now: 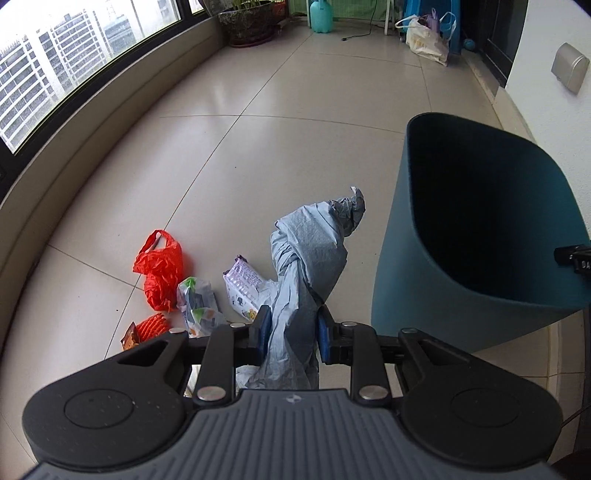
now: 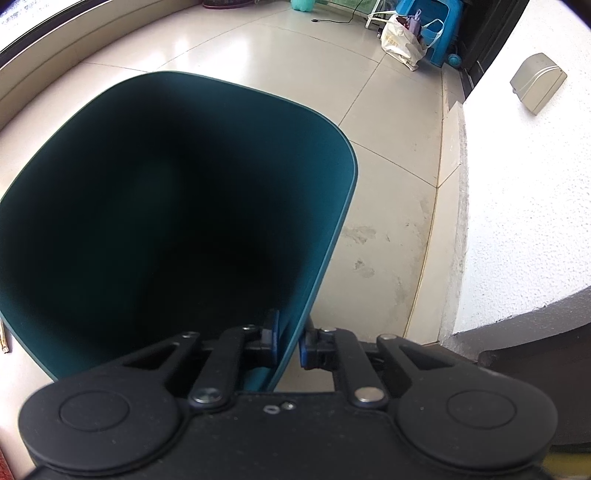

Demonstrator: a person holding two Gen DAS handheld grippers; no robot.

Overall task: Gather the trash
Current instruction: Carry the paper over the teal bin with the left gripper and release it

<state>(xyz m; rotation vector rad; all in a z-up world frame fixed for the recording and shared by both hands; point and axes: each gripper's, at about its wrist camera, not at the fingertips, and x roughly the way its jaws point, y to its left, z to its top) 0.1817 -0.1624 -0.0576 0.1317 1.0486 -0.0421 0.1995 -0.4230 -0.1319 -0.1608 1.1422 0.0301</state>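
The left gripper (image 1: 291,330) has its blue-padded fingers (image 1: 263,325) closed narrowly on a crumpled pale grey-blue plastic bag (image 1: 306,254), which rises twisted from between the pads and ends in a darker grey tip, clear of the floor. Just left of the bag, on the beige tiled floor (image 1: 258,155), lie a white printed wrapper with a purple edge (image 1: 242,286), a clear wrapper with green and orange print (image 1: 195,302), a crumpled red plastic bag (image 1: 160,273) and an orange ridged snack packet (image 1: 147,328). To the right of the held bag stands a tall dark teal plastic bin (image 1: 413,258), its mouth open. The right gripper (image 2: 289,339) is clamped almost fully shut on the thin near wall of that bin (image 2: 325,251), one pad inside and one outside. Far across the floor sit a potted plant (image 1: 247,22), a turquoise jug (image 1: 321,16) and a white carrier bag (image 1: 428,40); a rough white wall (image 2: 524,184) runs along the right.
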